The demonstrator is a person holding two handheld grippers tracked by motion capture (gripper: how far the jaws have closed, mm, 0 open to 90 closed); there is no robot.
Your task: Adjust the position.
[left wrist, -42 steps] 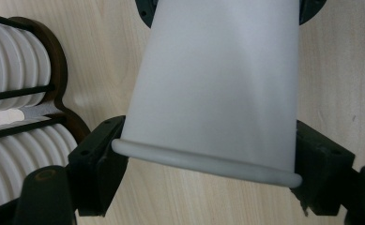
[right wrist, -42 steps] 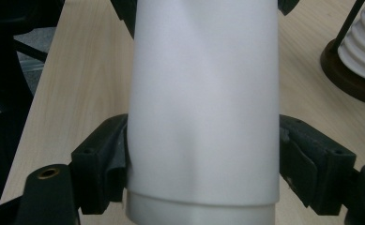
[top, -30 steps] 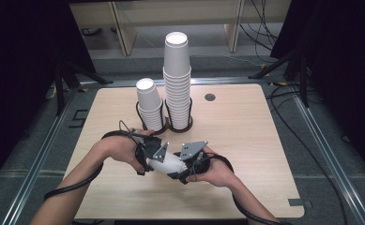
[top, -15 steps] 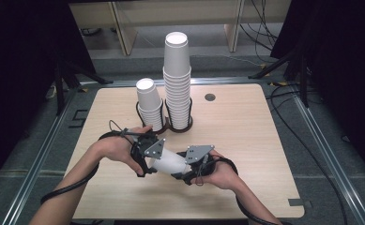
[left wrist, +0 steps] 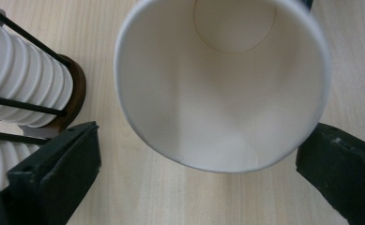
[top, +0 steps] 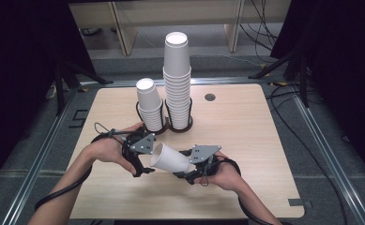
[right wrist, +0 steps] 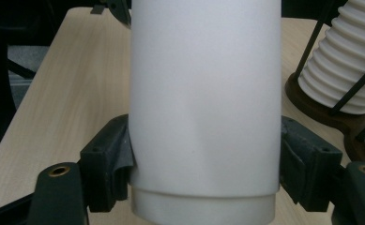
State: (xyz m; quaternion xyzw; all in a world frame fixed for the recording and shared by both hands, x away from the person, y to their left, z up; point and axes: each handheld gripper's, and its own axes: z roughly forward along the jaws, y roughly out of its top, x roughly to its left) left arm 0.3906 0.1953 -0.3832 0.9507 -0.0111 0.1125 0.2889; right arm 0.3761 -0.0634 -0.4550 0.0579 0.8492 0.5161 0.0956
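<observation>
Cup [top: 171, 159] position is the whole story here — it lies on its side above the worktop [top: 246, 140], long axis running between the two hands, base clamped in the right tool [top: 184, 172] and open mouth pointing straight at the left tool [top: 145, 164]. In the right gripper view the jaws press both walls of the cup near its bottom, so that one is holding it firmly. The left gripper view looks right down the mouth, jaws spread wide on either side of the rim and not touching it. Left one is nearer the rim, so I'd guess it closes there next — the cup stacks [top: 176, 84] in the holder sit just behind.
</observation>
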